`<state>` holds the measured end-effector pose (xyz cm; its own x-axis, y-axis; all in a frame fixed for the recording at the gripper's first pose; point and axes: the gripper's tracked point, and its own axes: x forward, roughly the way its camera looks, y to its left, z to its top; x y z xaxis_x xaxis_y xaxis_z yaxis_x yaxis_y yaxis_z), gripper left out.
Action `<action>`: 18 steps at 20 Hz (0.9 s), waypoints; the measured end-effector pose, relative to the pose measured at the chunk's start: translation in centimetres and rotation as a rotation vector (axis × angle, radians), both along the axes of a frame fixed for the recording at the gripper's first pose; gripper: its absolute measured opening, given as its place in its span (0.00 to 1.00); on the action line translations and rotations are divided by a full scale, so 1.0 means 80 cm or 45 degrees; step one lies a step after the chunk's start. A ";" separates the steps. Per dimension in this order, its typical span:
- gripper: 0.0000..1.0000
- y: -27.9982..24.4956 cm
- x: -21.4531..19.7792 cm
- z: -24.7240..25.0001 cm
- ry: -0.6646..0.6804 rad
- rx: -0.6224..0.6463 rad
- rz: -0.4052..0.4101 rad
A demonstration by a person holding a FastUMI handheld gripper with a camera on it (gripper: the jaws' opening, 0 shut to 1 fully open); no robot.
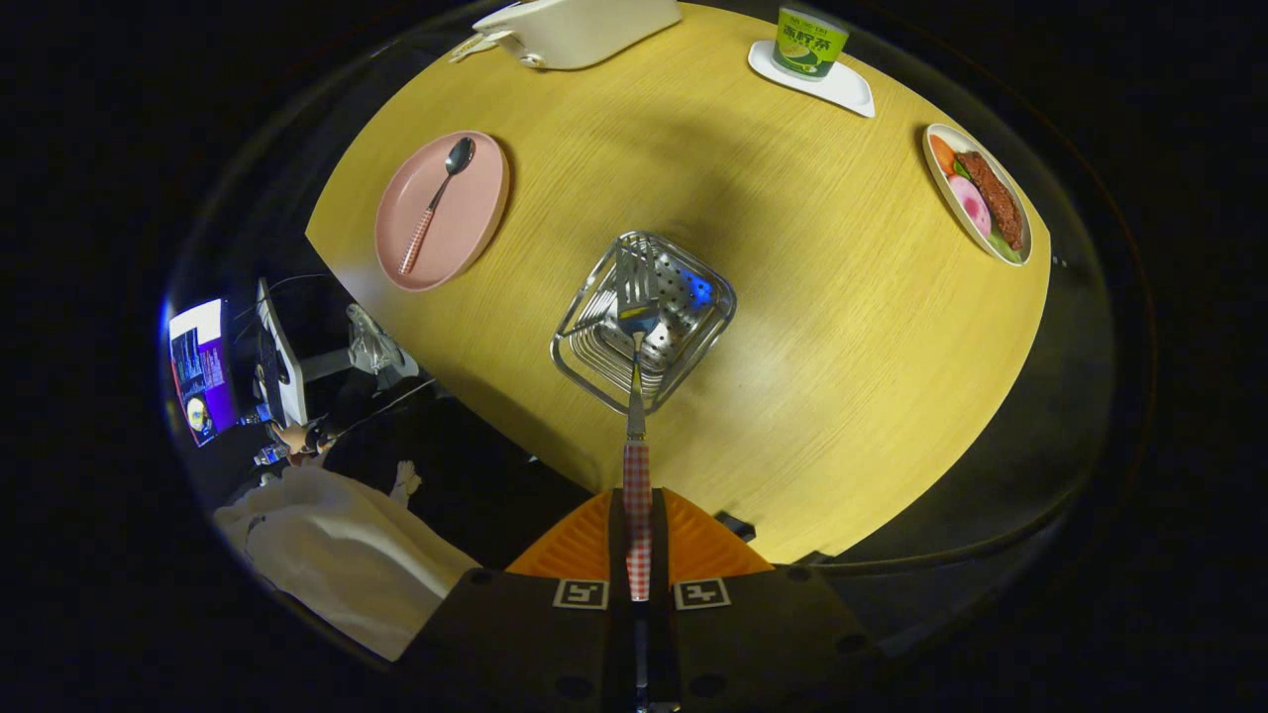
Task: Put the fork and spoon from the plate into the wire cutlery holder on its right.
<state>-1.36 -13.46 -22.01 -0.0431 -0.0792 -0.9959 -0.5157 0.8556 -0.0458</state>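
Table: round, wood-topped, taking up most of the frame. Pink plate, upper left: carries the spoon alone, untouched. Wire cutlery holder, centre of frame, right of the plate: upright on the table. Fork: tines out ahead over the holder's open top, checked handle running back to the bottom centre. Gripper, bottom centre: jaws pinch the handle from both sides.

Judgement: step in hand is delivery of the fork, first of two items. Next move calls for lowering the tines into the holder, then letting go; spoon remains.
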 end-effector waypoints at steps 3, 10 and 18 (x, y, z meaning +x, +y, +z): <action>0.10 -0.017 -0.015 0.003 0.042 -0.042 0.064; 0.09 -0.009 0.007 -0.026 0.163 -0.078 0.019; 0.13 0.010 0.030 -0.037 0.220 -0.074 -0.089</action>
<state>1.07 -12.63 -24.97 -0.2204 -0.1275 -0.9670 -0.4593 0.8882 -0.0124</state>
